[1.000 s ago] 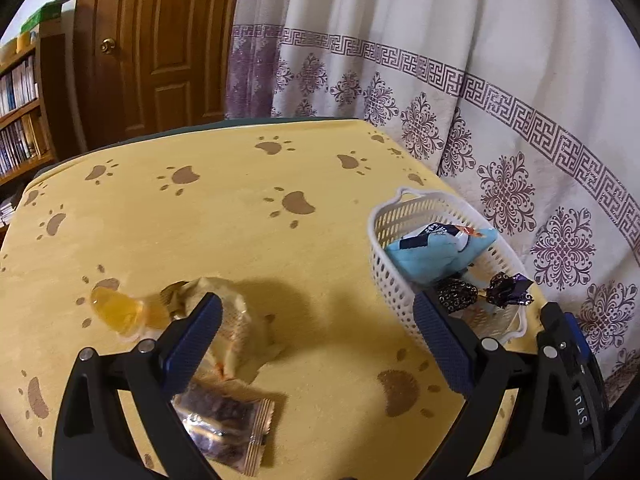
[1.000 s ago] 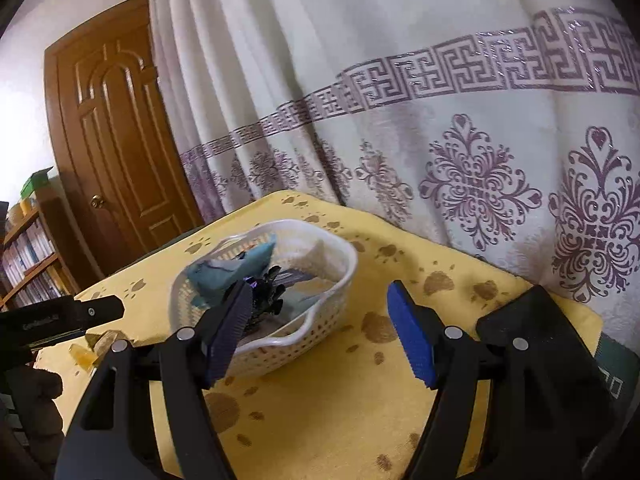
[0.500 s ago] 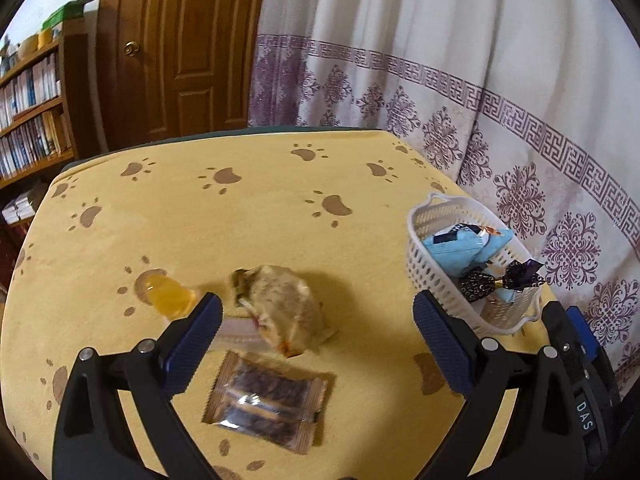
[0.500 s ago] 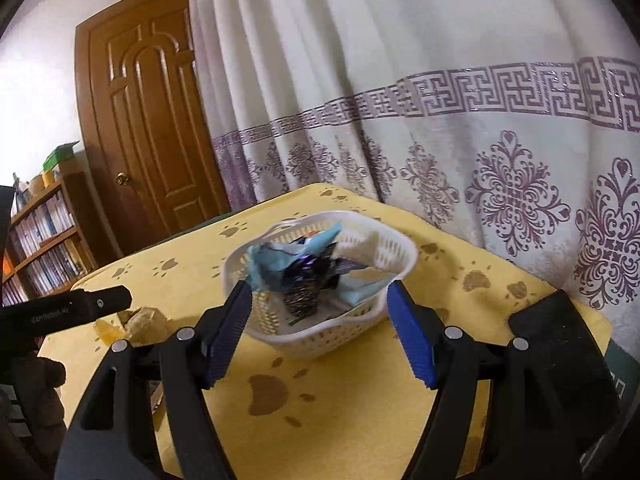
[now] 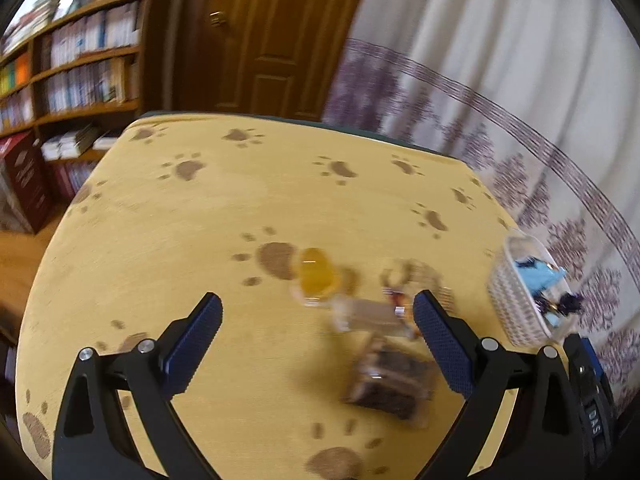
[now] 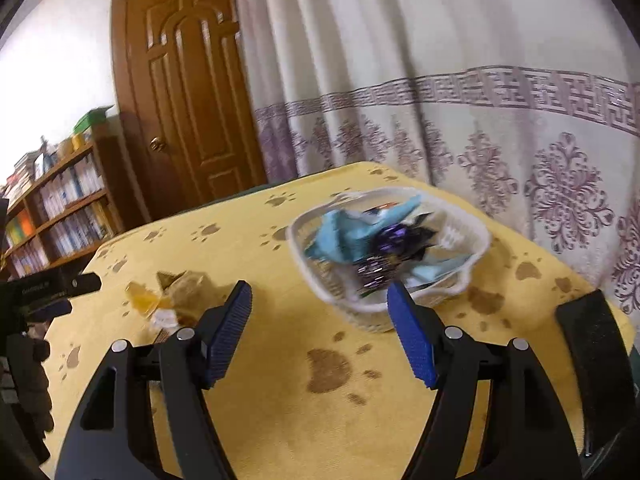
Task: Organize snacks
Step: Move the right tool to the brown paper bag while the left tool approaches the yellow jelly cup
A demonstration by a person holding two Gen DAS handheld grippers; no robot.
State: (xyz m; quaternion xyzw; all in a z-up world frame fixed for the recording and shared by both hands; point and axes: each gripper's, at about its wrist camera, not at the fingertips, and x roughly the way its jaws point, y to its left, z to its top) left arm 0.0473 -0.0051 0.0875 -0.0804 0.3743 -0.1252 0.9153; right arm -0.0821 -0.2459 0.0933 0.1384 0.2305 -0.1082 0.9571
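Several packets already lie in the basket (image 6: 390, 258), so this looks like the reach for another loose snack, with both tongs empty. The left gripper (image 5: 316, 330) hangs wide open above the cloth (image 5: 192, 240); the jelly (image 5: 315, 276), clear packet (image 5: 370, 316) and dark packet (image 5: 390, 380) lie well left of the basket, and it must drop and centre on one. The right gripper (image 6: 318, 330), also wide open, hovers just in front of the basket.
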